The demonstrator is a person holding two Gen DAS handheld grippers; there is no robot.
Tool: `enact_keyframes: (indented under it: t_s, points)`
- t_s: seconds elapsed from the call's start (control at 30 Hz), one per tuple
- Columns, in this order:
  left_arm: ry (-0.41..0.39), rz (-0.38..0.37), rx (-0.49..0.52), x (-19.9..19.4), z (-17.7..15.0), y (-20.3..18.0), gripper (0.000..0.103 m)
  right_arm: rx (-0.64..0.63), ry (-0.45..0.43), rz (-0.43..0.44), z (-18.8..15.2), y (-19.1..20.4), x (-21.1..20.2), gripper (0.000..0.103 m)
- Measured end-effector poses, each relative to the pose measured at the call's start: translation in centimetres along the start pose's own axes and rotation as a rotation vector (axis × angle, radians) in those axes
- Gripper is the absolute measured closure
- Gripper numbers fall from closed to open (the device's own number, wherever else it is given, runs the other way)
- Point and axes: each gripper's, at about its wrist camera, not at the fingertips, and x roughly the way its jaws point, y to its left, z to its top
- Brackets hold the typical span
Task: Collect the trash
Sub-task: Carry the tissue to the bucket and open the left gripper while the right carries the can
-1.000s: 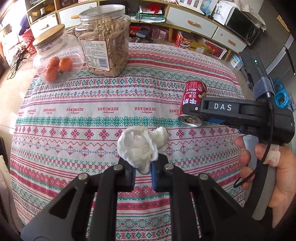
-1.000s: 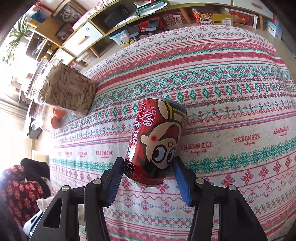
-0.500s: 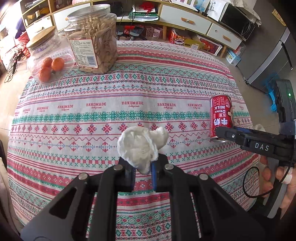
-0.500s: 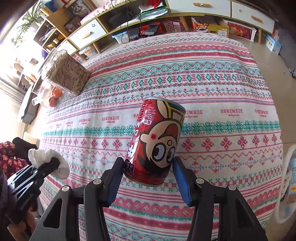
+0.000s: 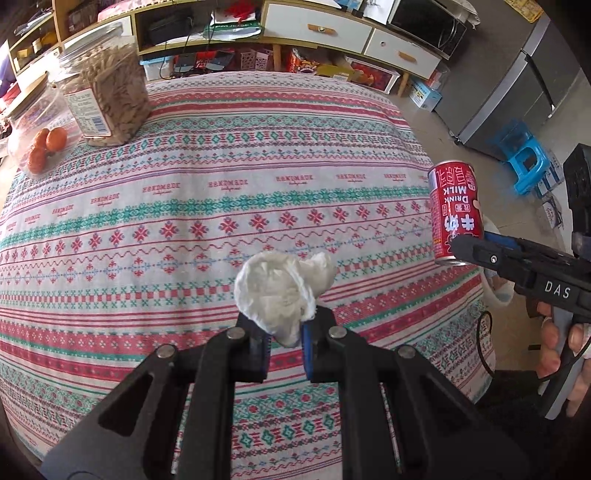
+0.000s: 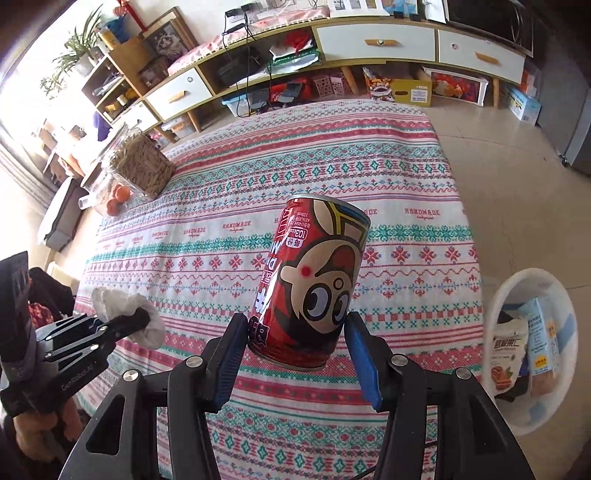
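Observation:
My left gripper (image 5: 284,341) is shut on a crumpled white tissue (image 5: 282,291), held above the patterned tablecloth (image 5: 184,221). In the right wrist view the same tissue (image 6: 125,314) and left gripper (image 6: 142,321) show at the left. My right gripper (image 6: 295,356) is shut on a red milk drink can (image 6: 310,284), carried upside down over the table's right side. The left wrist view shows that can (image 5: 455,212) past the table's right edge, with the right gripper (image 5: 469,249) pinching its lower end. A white trash basket (image 6: 496,295) stands on the floor at right.
A clear jar of seeds (image 5: 107,99) and a jar with oranges (image 5: 37,147) stand at the table's far left. The basket holds snack packets (image 6: 508,358). A blue stool (image 5: 524,158), a grey fridge (image 5: 517,85) and low cabinets (image 5: 332,29) lie beyond.
Both grippers moved rightward across the table with their loads. The can went from over the cloth to past the right edge and rose a little. The trash basket came into the right wrist view.

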Motion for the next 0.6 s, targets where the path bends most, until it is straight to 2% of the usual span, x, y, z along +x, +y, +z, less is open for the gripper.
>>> enact_keyframes:
  t_s: [0.13, 0.3, 0.6]
  points:
    - [-0.024, -0.010, 0.043, -0.1, -0.2, -2.7, 0.089, -0.021, -0.035, 0.011, -0.2, -1.0, -2.2, 0.048]
    - [-0.024, -0.003, 0.113, 0.7, -0.2, -5.9, 0.089, 0.028, -0.054, -0.020, -0.7, -5.3, -4.5, 0.048]
    - [-0.011, -0.050, 0.203, 2.5, 0.9, -12.9, 0.089, 0.153, -0.085, -0.070, -2.4, -13.3, -8.1, 0.048]
